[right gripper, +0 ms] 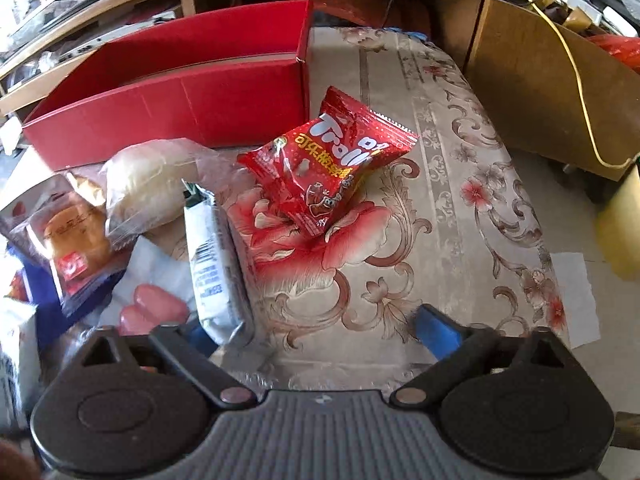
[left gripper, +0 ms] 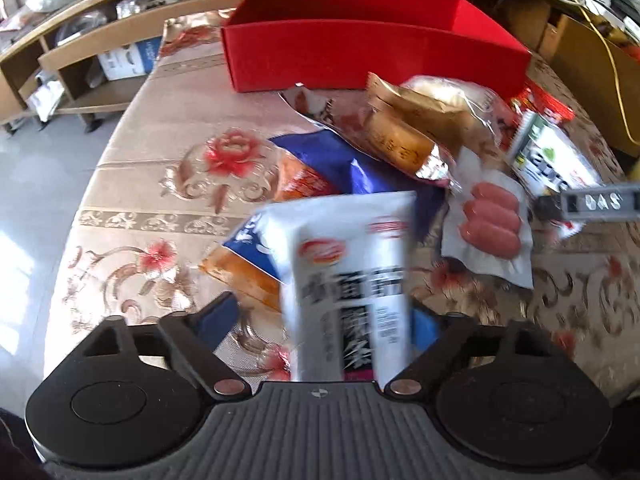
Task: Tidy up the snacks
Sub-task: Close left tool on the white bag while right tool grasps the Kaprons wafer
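A red open box (left gripper: 360,52) stands at the far side of the table; it also shows in the right wrist view (right gripper: 180,108). A pile of snack packs lies before it: a gold pack (left gripper: 400,136), a blue bag (left gripper: 352,168), a sausage pack (left gripper: 490,224). My left gripper (left gripper: 324,320) has its fingers wide apart with a white packet (left gripper: 352,280) standing between them; whether it grips is unclear. My right gripper (right gripper: 316,328) is open and empty above the cloth, short of a red Trolli bag (right gripper: 328,164).
The table (right gripper: 440,160) has a floral cloth. Wooden shelves (left gripper: 80,64) stand to the left and a cardboard box (right gripper: 540,92) with a yellow cable to the right. A white and green pack (right gripper: 214,264) lies beside the right gripper's left finger. A bun pack (right gripper: 144,184) lies near the box.
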{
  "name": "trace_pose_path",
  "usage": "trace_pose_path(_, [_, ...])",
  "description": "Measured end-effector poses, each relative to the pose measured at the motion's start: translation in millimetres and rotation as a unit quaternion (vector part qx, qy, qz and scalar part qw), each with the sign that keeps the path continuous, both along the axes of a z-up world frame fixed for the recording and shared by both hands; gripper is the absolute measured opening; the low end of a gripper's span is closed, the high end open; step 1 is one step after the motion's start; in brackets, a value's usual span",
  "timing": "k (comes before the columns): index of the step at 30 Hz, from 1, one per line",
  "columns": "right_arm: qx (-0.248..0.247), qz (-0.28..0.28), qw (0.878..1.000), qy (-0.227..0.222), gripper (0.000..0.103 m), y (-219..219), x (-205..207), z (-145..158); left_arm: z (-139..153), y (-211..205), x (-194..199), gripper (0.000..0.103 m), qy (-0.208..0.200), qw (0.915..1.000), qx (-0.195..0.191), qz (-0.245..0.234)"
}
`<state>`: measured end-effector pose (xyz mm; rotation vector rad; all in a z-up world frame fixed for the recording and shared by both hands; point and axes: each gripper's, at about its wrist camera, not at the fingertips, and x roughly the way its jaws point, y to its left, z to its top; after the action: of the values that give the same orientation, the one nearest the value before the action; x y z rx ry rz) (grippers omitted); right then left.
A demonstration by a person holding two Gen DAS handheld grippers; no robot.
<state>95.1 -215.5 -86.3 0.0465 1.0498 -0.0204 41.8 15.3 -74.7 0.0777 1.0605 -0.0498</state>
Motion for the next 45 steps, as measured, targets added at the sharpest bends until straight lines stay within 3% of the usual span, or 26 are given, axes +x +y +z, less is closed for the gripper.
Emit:
trace_pose_path(4, [0.009, 0.011, 1.000, -0.008, 0.057, -7.9, -5.8, 6.9, 3.3, -3.6, -0.5, 0.076, -0.004, 1.0000, 0.007, -0.004])
trace_pose_path(7, [0.029, 0.009, 0.999, -0.008, 0.042, -15.4, -11.8, 10.1, 2.7, -6.1, -3.1, 0.067, -0.013, 0.9998, 0.008, -0.012])
trace_pose_path(12, [0.043, 0.033, 0.999, 0.003, 0.041, -11.5, -27.3, 10.6, 4.0, -1.4, -3.2, 0.068, -0.003, 1.0000, -0.002, -0.004])
trace_pose_path(14, [0.064, 0.033, 0.997, 0.012, 0.041, -15.6, -32.0, 16.1, 5.0, 1.4, -3.0, 0.073, -0.001, 0.9999, -0.015, -0.004])
trace_pose_path(17, [0.048, 0.046, 0.998, -0.010, 0.052, -21.3, -33.0, 37.5, 0.3, -0.7, -1.9, 0.082, -0.004, 0.9998, -0.010, -0.019])
trace_pose_path(19, [0.004, 0.087, 0.996, -0.022, 0.075, -18.8, -28.7, 48.6, -0.5, -3.9, 0.1, 0.087, -0.006, 0.9994, -0.013, -0.032])
trace_pose_path(22, [-0.077, 0.168, 0.982, -0.027, 0.078, -5.9, -16.2, 48.7, -2.0, -5.6, 0.9, 0.090, -0.001, 0.9991, -0.015, -0.039])
trace_pose_path(25, [-0.139, 0.250, 0.958, -0.002, 0.078, 11.9, 2.0, 30.6, -3.2, -6.1, 1.7, 0.094, 0.003, 0.9989, -0.019, -0.043])
trace_pose_path(28, [-0.158, 0.309, 0.938, 0.015, 0.078, 22.5, 16.1, 16.6, -5.1, -8.3, 1.4, 0.098, 0.004, 0.9985, -0.017, -0.051])
trace_pose_path(31, [-0.159, 0.331, 0.930, 0.021, 0.079, 28.3, 30.2, 7.8, -6.5, -10.4, 1.2, 0.101, 0.006, 0.9985, -0.014, -0.053])
trace_pose_path(34, [-0.129, 0.312, 0.941, 0.037, 0.076, 24.2, 37.0, 6.6, -9.2, -10.7, -1.4, 0.103, 0.007, 0.9983, -0.007, -0.058])
trace_pose_path(38, [-0.020, 0.266, 0.961, 0.070, 0.083, 11.8, 29.6, 0.8, -11.3, -13.0, -5.8, 0.103, -0.002, 0.9982, 0.002, -0.061])
trace_pose_path(40, [-0.017, 0.273, 0.960, 0.058, 0.102, 15.6, 23.9, -4.3, -10.8, -12.4, -6.0, 0.103, -0.002, 0.9983, 0.003, -0.059])
trace_pose_path(45, [-0.018, 0.274, 0.960, 0.047, 0.103, 21.1, 15.9, -11.8, -8.0, -6.8, -5.7, 0.102, 0.014, 0.9990, 0.003, -0.042])
